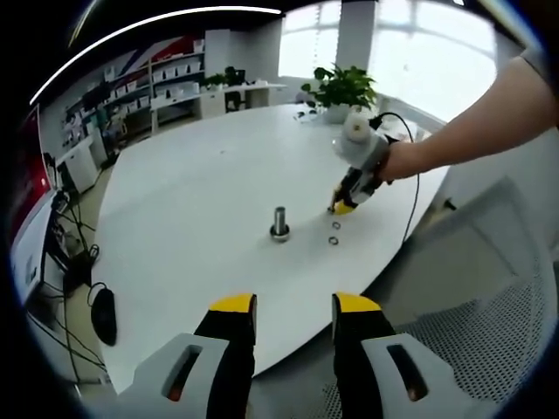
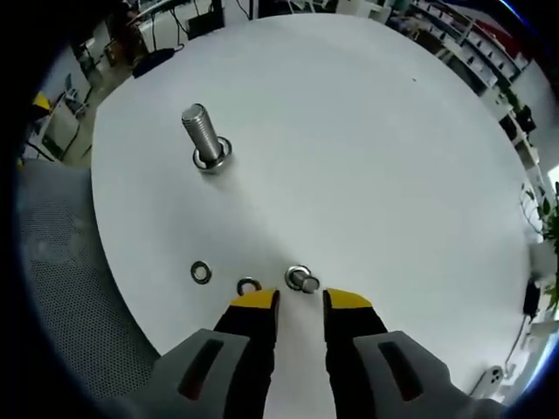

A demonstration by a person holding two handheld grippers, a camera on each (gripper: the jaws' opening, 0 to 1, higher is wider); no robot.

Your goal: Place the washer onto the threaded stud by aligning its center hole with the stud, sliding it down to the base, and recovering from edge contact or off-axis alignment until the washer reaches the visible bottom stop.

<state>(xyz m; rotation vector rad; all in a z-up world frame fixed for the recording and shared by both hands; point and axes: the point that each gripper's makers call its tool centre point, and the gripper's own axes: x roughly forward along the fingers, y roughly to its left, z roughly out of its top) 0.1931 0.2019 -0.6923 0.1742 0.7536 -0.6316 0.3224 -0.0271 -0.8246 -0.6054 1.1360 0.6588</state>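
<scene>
Setting: an open-plan office is serving as the workspace. A large white round table is standing in the middle. White shelving with boxes is lining the far wall. A potted plant is sitting at the table's far edge, bright windows are glowing behind it. Cables are trailing on the floor; a mesh chair is standing close by.

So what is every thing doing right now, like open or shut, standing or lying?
Threaded stud: standing upright on the table, a ring already round its base.
Loose washers: lying flat on the white table, near the right gripper's tips.
Right gripper: open, low over the washers, holding nothing.
Left gripper: open, empty, back from the stud.
</scene>
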